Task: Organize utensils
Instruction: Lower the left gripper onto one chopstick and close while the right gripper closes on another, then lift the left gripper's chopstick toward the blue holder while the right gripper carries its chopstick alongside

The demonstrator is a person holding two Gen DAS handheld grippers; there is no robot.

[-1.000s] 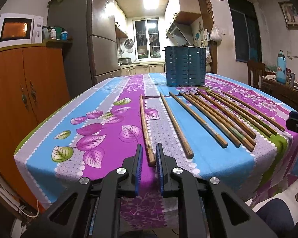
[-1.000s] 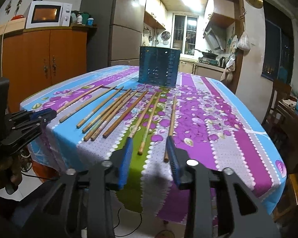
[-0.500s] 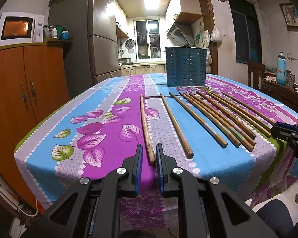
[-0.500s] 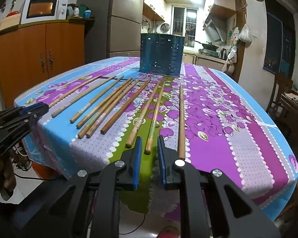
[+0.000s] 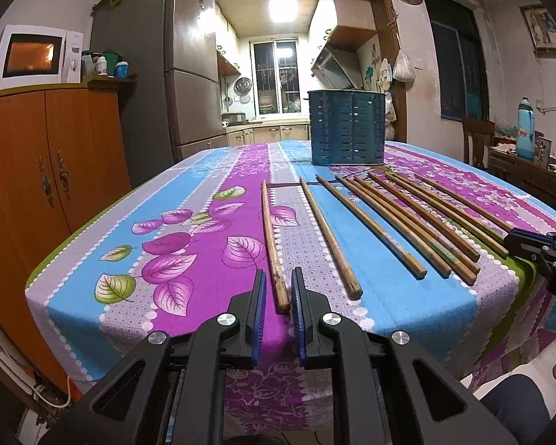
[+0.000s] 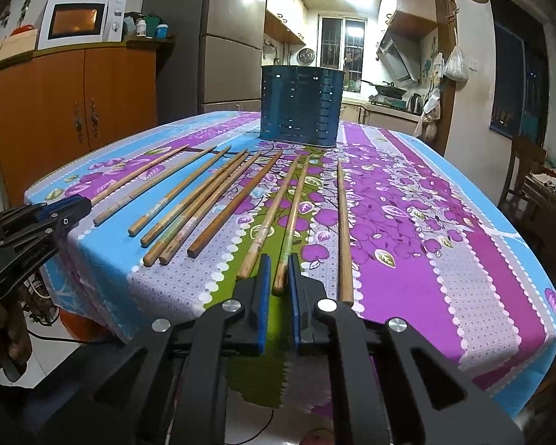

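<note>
Now both tongs (image 5: 278, 289) (image 6: 277, 276) angle down over chopstick (image 6: 291, 222) ends.

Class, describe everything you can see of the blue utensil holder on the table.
The holder is a dark blue container, seemingly metal or plastic, with straight walls pierced by rows of small horizontal slots. It stands upright on the flowered tablecloth at the far end of the table, beyond the tips of the chopsticks. Its top is open; nothing pokes above the rim. No gripper touches it.
</note>
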